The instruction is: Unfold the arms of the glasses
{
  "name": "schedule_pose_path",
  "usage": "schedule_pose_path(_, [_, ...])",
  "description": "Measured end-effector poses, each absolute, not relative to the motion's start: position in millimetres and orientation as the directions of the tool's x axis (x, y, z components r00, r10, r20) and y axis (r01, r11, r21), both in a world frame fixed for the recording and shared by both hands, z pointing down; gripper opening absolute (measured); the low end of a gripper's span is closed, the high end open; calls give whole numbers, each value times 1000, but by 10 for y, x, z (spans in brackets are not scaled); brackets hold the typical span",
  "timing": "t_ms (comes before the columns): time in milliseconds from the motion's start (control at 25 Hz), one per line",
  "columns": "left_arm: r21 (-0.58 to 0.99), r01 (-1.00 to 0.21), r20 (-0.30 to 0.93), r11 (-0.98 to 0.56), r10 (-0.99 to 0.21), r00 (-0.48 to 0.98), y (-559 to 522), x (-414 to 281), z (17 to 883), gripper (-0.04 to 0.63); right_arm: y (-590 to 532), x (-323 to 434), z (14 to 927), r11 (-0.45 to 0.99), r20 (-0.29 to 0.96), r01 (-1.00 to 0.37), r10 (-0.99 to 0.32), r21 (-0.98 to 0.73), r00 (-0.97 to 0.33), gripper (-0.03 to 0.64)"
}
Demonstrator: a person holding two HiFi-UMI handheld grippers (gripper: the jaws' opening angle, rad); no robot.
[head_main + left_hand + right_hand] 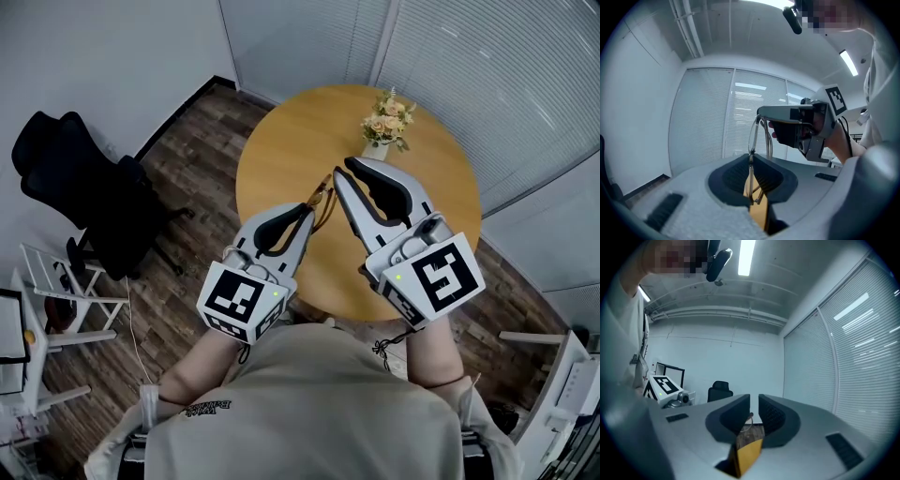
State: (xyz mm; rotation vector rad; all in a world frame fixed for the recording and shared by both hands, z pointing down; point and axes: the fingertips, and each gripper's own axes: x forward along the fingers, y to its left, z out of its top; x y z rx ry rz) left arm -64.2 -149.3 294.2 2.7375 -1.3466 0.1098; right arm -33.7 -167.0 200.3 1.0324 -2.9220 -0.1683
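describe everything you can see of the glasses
The thin metal wire-framed glasses with clear lenses are held in the air over the round yellow wooden table, turned on edge. The left tongs pinch one part of the frame, and the right tongs pinch another. Whether the arms are folded or open is too small to tell.

The bench (281, 155) stands on the floor (192, 131), with window blinds (469, 66) behind it and to its right. A vase of flowers (386, 124) stands on the far part of the bench, right of centre. An office chair (84, 187) stands on the floor, well to the left of the bench. Above the bench's near half, the left gripper (309, 210) is left of the right gripper (339, 172). The glasses (322, 201) sit between the two, at their jaws.
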Motion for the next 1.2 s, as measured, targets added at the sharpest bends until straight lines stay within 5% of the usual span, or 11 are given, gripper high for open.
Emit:
schedule_pose_path(560, [135,-847,47,-515,-850,525,-1662,-955,2859,43,-1739,-65,2260,733,46,-675,-679,83,-733,40])
schedule_pose_path(1200, [239,-852,22,-465,-875,484,-1778,-1179,2841,43,-1605,173,3107,717,234,-697,-674,-21,-700,40])
